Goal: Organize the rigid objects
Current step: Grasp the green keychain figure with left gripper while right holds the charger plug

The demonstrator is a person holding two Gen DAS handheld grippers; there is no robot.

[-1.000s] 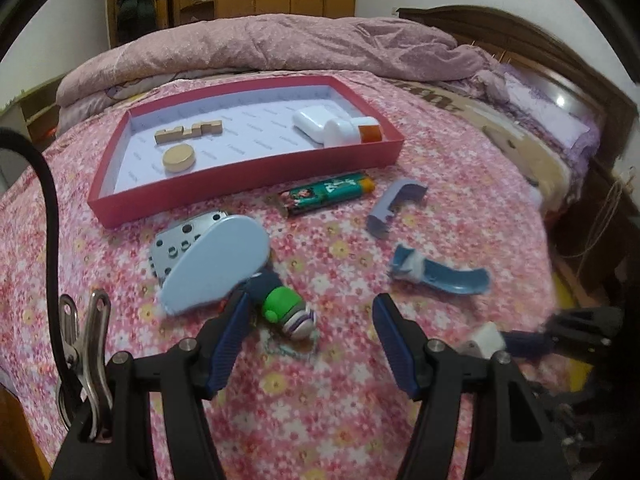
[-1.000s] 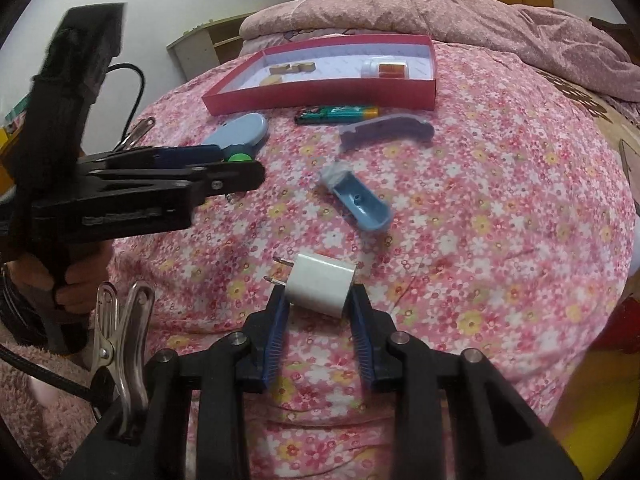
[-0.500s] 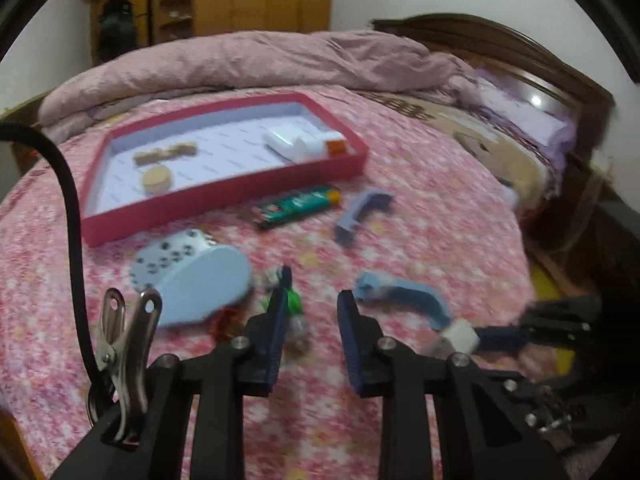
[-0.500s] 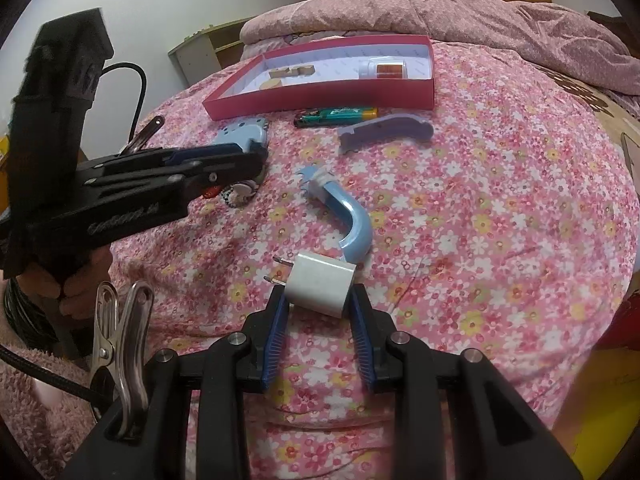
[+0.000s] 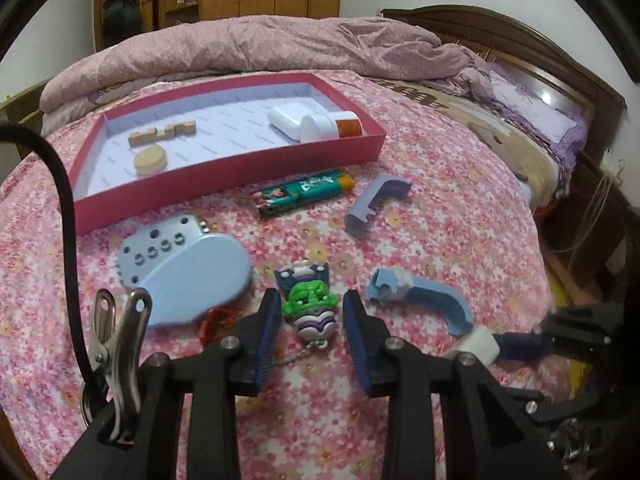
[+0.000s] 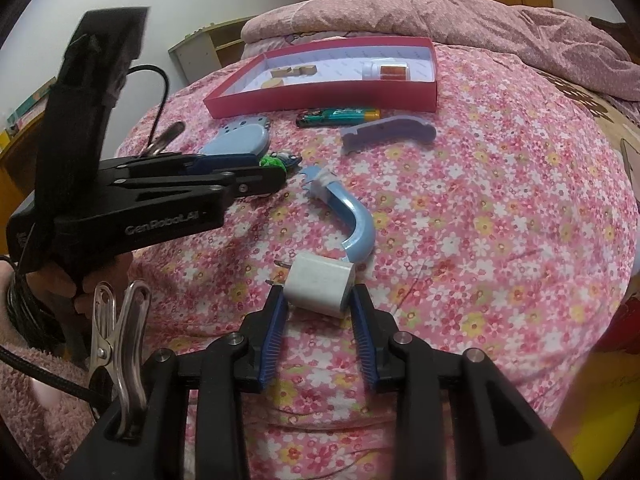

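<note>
My left gripper [image 5: 310,308] is shut on a green and purple toy figure keychain [image 5: 310,306] and holds it just above the flowered bedspread. It also shows from the side in the right wrist view [image 6: 276,162]. My right gripper [image 6: 320,300] is shut on a white plug adapter [image 6: 320,288], which also shows in the left wrist view [image 5: 478,344]. A red tray [image 5: 224,178] lies further back with wooden blocks [image 5: 162,134], a wooden disc [image 5: 150,159] and white items [image 5: 312,122] inside.
On the bedspread lie a light blue oval case [image 5: 188,276], a green lighter [image 5: 304,192], a lilac plastic piece [image 5: 376,204] and a curved blue piece [image 5: 420,304]. A folded quilt [image 5: 260,48] and the wooden headboard [image 5: 520,52] lie beyond.
My left gripper closed from wide open onto the toy figure and lifted it off the bedspread. The curved blue piece shifted. My right gripper kept holding the adapter.
</note>
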